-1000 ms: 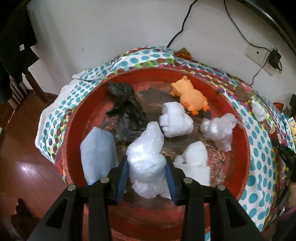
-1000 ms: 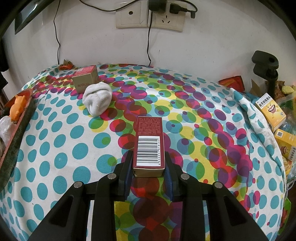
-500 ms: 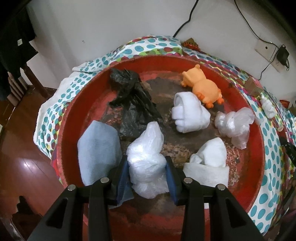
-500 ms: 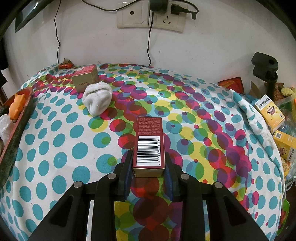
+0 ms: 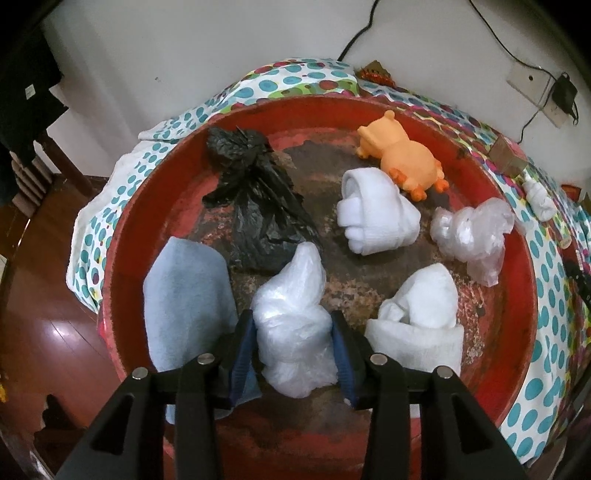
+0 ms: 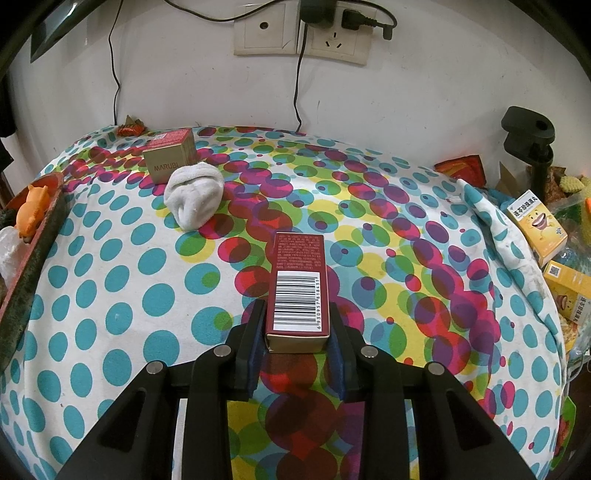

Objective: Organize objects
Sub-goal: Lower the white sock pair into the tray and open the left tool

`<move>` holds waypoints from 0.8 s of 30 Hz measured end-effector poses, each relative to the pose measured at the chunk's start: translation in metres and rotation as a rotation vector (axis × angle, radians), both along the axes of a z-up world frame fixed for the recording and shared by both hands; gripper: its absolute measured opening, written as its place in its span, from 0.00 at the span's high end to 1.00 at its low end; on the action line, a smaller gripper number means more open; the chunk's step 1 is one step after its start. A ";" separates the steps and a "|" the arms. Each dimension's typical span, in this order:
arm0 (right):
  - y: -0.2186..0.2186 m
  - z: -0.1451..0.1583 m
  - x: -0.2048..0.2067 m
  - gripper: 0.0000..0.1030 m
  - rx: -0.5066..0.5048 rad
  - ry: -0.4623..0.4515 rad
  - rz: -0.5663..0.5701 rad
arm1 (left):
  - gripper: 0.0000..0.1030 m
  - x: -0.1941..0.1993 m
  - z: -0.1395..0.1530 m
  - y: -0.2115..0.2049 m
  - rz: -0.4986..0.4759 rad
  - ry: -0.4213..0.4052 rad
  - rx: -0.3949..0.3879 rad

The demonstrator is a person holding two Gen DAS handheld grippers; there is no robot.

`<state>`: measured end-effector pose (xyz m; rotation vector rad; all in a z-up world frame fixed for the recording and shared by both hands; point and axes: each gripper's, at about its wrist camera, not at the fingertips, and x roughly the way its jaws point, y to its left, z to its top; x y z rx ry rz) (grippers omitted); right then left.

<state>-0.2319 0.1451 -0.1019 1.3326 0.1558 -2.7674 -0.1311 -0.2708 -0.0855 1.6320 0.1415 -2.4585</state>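
In the left wrist view my left gripper (image 5: 293, 325) is shut on a crumpled white plastic bag (image 5: 291, 321) inside the round red basin (image 5: 122, 236). The basin also holds a blue cloth (image 5: 184, 306), a black plastic bag (image 5: 258, 206), two white rolled cloths (image 5: 373, 218) (image 5: 424, 314), a clear plastic bag (image 5: 472, 232) and an orange toy pig (image 5: 402, 155). In the right wrist view my right gripper (image 6: 297, 321) is shut on a dark red barcode box (image 6: 299, 284) over the dotted tablecloth (image 6: 110, 277).
On the tablecloth lie a white rolled sock (image 6: 194, 199) and a MARUBI box (image 6: 170, 158) at the back left. The basin's edge (image 6: 26, 266) is at the far left. Yellow boxes (image 6: 535, 225) and a black clamp (image 6: 532, 140) stand at the right. Wall sockets (image 6: 303, 33) are behind.
The left gripper, with the white bag in it, has shifted so the basin's contents lie farther right and lower in view. The right gripper and its box have hardly moved.
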 end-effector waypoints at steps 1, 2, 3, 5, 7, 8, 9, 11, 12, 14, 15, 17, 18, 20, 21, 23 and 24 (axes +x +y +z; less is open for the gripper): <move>0.000 0.000 0.000 0.72 -0.001 0.000 0.000 | 0.57 0.000 0.000 0.001 -0.003 -0.004 -0.007; -0.001 0.000 0.000 0.72 0.000 0.000 0.000 | 0.56 0.000 0.001 0.002 -0.008 -0.007 -0.015; 0.000 0.000 0.000 0.72 0.001 0.000 0.000 | 0.54 0.001 0.002 0.004 -0.012 -0.010 -0.025; 0.000 0.000 0.000 0.72 0.002 0.000 0.000 | 0.48 0.003 0.005 0.007 -0.022 -0.004 -0.033; -0.001 0.000 0.000 0.72 0.002 0.000 0.000 | 0.46 0.006 0.009 0.010 -0.033 0.002 -0.039; -0.001 0.000 0.000 0.72 0.002 0.000 0.000 | 0.46 0.007 0.011 0.011 -0.041 0.007 -0.040; -0.001 0.000 0.000 0.72 0.002 0.000 -0.001 | 0.45 0.008 0.015 0.014 -0.050 0.014 -0.047; -0.001 0.000 0.000 0.72 0.004 0.001 -0.001 | 0.44 0.011 0.021 0.018 -0.061 0.025 -0.054; -0.001 0.000 0.000 0.72 0.005 0.001 -0.001 | 0.44 0.012 0.023 0.019 -0.064 0.029 -0.053; -0.002 0.000 0.001 0.72 -0.002 -0.001 -0.001 | 0.44 0.014 0.027 0.023 -0.071 0.033 -0.057; 0.001 0.000 0.000 0.72 -0.014 -0.003 -0.002 | 0.44 0.015 0.030 0.025 -0.079 0.035 -0.062; 0.004 0.000 -0.001 0.72 -0.033 -0.007 -0.002 | 0.43 0.018 0.032 0.029 -0.087 0.037 -0.066; 0.006 0.000 -0.001 0.72 -0.042 -0.008 -0.003 | 0.43 0.020 0.034 0.032 -0.092 0.039 -0.067; 0.006 0.000 -0.001 0.72 -0.041 -0.008 -0.003 | 0.43 0.024 0.036 0.035 -0.096 0.040 -0.064; 0.006 0.000 -0.001 0.72 -0.039 -0.007 -0.003 | 0.43 0.026 0.037 0.038 -0.100 0.038 -0.066; 0.007 0.000 -0.002 0.72 -0.036 -0.007 -0.003 | 0.43 0.031 0.038 0.043 -0.107 0.034 -0.065; 0.007 0.000 -0.002 0.72 -0.037 -0.007 -0.003 | 0.43 0.034 0.038 0.045 -0.110 0.033 -0.063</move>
